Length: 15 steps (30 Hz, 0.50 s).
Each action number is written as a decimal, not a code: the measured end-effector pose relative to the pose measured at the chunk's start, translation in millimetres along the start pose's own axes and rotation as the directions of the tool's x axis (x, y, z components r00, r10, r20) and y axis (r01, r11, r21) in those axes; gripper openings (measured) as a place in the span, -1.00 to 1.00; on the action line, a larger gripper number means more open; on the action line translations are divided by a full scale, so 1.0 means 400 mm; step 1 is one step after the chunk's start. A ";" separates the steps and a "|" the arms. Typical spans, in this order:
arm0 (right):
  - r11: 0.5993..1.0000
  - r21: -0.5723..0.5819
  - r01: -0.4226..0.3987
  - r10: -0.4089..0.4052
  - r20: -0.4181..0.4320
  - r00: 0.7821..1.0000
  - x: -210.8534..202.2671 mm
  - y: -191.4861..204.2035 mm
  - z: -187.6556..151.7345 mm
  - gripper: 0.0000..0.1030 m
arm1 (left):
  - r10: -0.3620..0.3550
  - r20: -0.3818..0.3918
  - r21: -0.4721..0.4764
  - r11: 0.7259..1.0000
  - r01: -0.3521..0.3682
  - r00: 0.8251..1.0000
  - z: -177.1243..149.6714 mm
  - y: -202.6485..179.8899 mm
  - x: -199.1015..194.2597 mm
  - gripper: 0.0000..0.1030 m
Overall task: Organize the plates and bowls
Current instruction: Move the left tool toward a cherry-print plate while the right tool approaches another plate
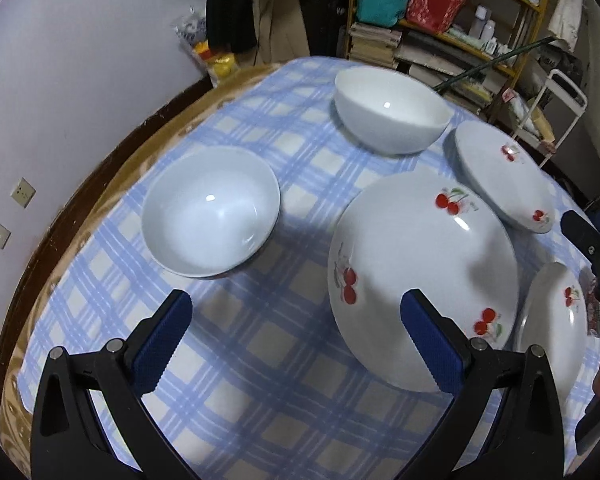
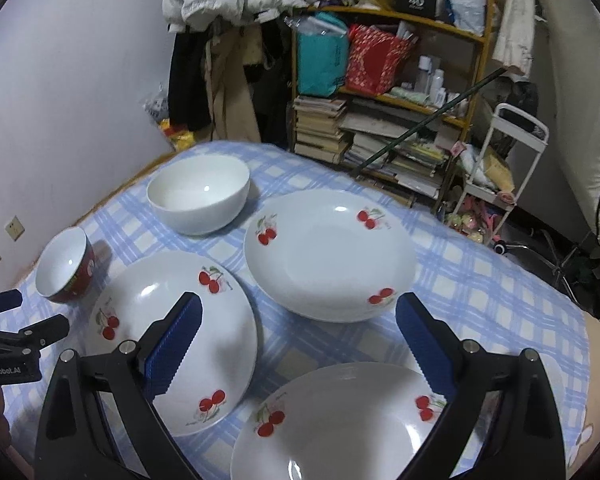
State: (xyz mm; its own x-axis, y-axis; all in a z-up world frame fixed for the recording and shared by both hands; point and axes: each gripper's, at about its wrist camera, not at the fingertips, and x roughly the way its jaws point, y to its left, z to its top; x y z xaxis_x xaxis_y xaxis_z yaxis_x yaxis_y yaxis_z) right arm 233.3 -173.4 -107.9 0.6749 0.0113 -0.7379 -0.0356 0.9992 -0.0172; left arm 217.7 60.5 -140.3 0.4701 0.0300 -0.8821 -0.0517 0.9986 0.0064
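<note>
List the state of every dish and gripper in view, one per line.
Left gripper: open, empty.
Right gripper: open, empty.
Far white bowl: upright, empty.
Red-sided bowl: upright, empty.
Far cherry plate: upright, empty, apart from the others.
Left cherry plate: empty, unstacked.
Near cherry plate: empty, unstacked.

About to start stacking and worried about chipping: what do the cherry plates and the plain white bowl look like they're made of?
Cherry plates: probably glazed ceramic or opal glass, glossy white with sharp light glints and printed red cherries. Plain white bowl: the same hard, shiny look, with a bright highlight inside. Melamine can't be excluded by sight.
</note>
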 end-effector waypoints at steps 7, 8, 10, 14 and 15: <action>0.998 -0.030 -0.048 0.045 -0.091 0.995 0.084 0.035 -0.021 0.64 | -0.039 -0.051 -0.026 0.999 0.038 0.998 -0.007 0.000 0.043 0.98; 0.998 -0.032 -0.051 0.048 -0.094 0.994 0.090 0.038 -0.024 0.64 | -0.042 -0.056 -0.028 0.999 0.041 0.998 -0.007 0.000 0.047 0.98; 0.998 -0.036 -0.056 0.052 -0.102 0.993 0.103 0.042 -0.032 0.64 | -0.045 -0.059 -0.031 0.999 0.043 0.997 -0.008 0.000 0.050 0.98; 0.998 -0.037 -0.056 0.051 -0.114 0.992 0.120 0.044 -0.039 0.64 | -0.056 -0.074 -0.035 0.998 0.054 0.996 -0.008 -0.004 0.060 0.98; 0.998 -0.037 -0.058 0.053 -0.118 0.992 0.125 0.044 -0.041 0.64 | -0.062 -0.079 -0.037 0.998 0.059 0.995 -0.008 -0.005 0.064 0.98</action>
State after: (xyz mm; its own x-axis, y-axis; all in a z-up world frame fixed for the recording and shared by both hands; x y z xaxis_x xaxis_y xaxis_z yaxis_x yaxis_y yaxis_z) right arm 254.3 -155.7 -156.1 0.5803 0.0597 -0.8122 -0.1015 0.9948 0.0005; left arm 227.0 59.2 -164.2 0.4017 -0.0352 -0.9151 -0.0565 0.9964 -0.0632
